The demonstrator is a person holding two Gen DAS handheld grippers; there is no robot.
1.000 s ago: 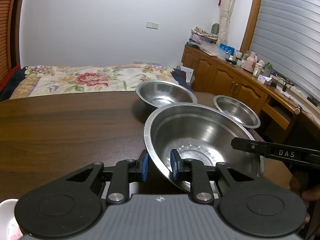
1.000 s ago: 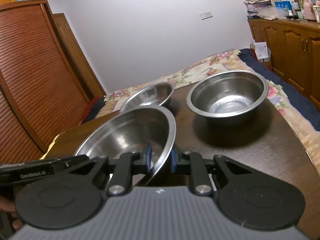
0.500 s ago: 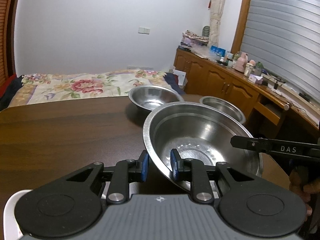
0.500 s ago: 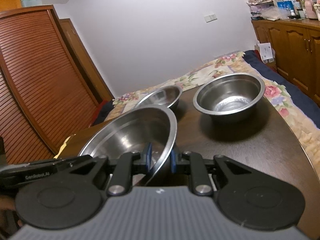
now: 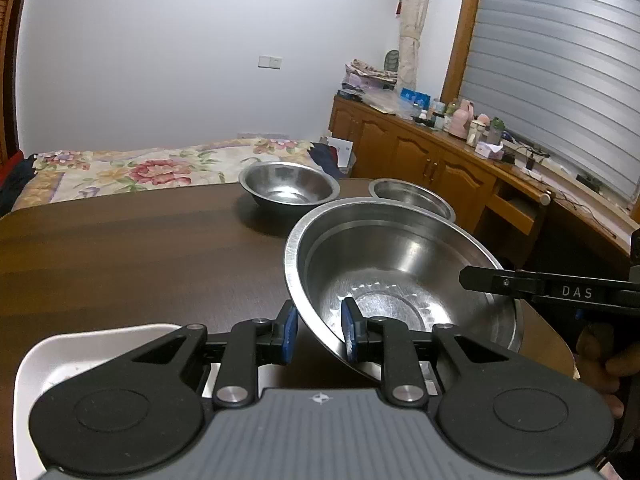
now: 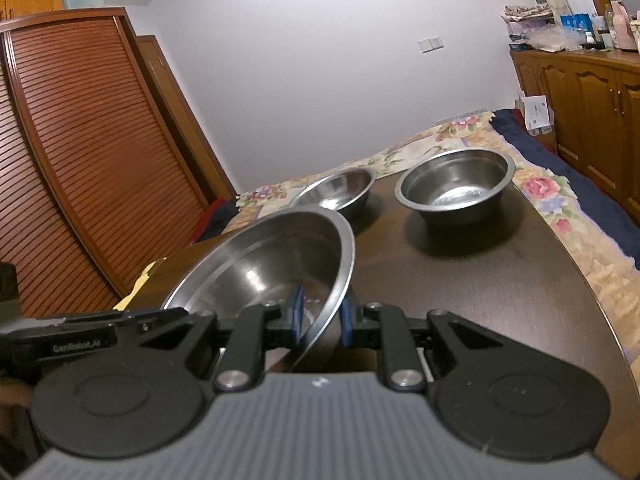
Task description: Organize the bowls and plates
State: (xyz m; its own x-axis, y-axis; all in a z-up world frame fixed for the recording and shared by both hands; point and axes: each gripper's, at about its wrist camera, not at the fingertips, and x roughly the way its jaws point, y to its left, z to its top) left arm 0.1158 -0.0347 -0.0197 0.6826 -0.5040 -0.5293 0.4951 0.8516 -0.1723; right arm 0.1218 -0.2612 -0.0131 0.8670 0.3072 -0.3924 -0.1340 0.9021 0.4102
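A large steel bowl (image 5: 400, 272) hangs tilted above the dark wooden table (image 5: 140, 256), held from both sides. My left gripper (image 5: 318, 334) is shut on its near-left rim. My right gripper (image 6: 320, 320) is shut on the opposite rim of the same large bowl (image 6: 272, 256), and its black arm shows at the right of the left wrist view. Two smaller steel bowls stand on the far part of the table: a medium one (image 5: 289, 188) (image 6: 340, 190) and a deeper one (image 5: 412, 198) (image 6: 456, 186). A white plate (image 5: 88, 356) lies under my left gripper.
A bed with a floral cover (image 5: 160, 168) lies beyond the table's far edge. Wooden cabinets (image 5: 432, 168) with clutter on top run along the right wall. A slatted wooden wardrobe (image 6: 80, 160) stands at the left in the right wrist view. A hand (image 5: 604, 356) holds the right gripper.
Both grippers have drawn back with the large bowl between them. The two smaller bowls look farther away, and the white plate has come into view under my left gripper.
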